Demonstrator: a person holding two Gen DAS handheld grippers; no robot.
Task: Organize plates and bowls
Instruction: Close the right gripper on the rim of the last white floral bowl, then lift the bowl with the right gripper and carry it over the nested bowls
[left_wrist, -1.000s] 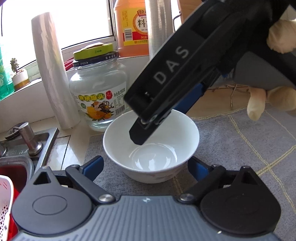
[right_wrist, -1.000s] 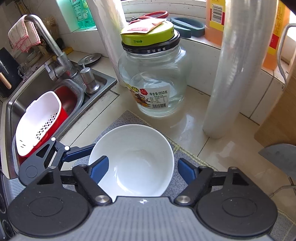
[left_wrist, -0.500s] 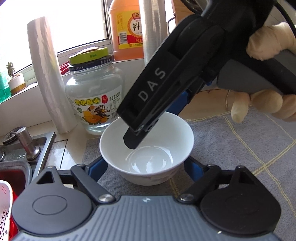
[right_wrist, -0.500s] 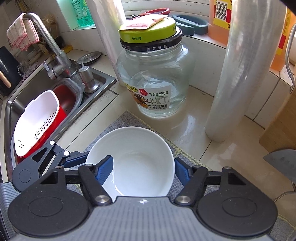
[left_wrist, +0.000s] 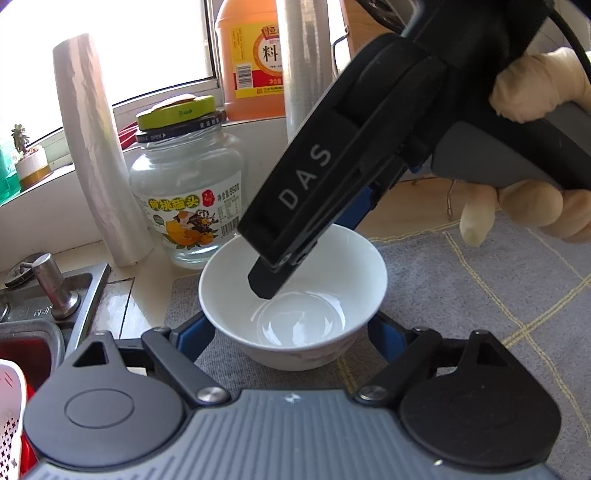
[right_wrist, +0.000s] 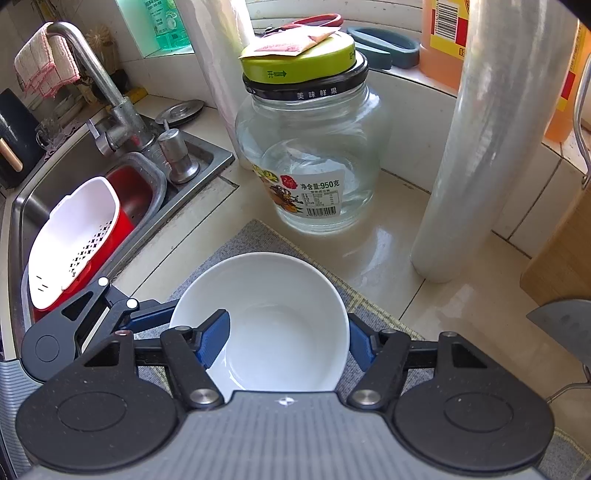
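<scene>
Currently, in the left wrist view, the round white ceramic bowl (left_wrist: 293, 295) stands upright on the grey woven mat with yellow lines (left_wrist: 480, 295), between the blue pads of the left gripper (left_wrist: 288, 334). That claw is spread wide on both sides of the bowl; the gap has narrowed over the last second as the gripper advanced, and whether the pads touch the wall cannot be told. The right gripper (left_wrist: 291, 291) reaches down from the upper right, one black finger inside the bowl.

In the right wrist view, the bowl (right_wrist: 266, 314) sits between the blue pads of the right gripper (right_wrist: 286, 339): the left pad is inside the rim, the right pad outside the opposite wall. The claw is at wide spread and has shifted lower over the bowl; a firm grip is probably not yet made. The left gripper (right_wrist: 147, 317) lies at the bowl's left flank. A clear glass jar with a green lid (right_wrist: 310, 155) stands just behind.

Judgement: the bowl is bracketed, not lifted; closing comes next.
</scene>
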